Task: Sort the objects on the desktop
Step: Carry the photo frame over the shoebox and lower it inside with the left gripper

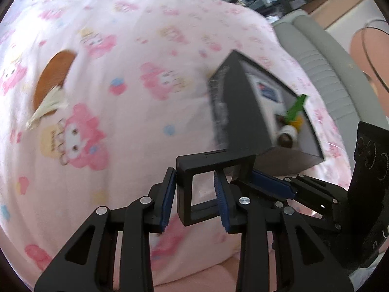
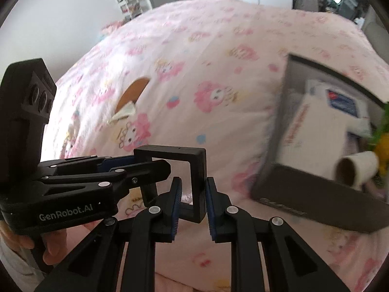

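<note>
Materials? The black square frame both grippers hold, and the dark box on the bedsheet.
Black square frame: looks like rigid matte plastic, with sharp moulded edges and a clear glossy film or pane in the opening.
Dark box: probably cardboard with a matte dark-grey finish, thin straight walls; motion blur leaves this uncertain.

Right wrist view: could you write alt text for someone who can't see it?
Two handheld grippers, right and left, each clamp a side of a square black frame above a pink cartoon-print sheet. To the right, a dark box holds a white carton and cardboard tube.
</note>
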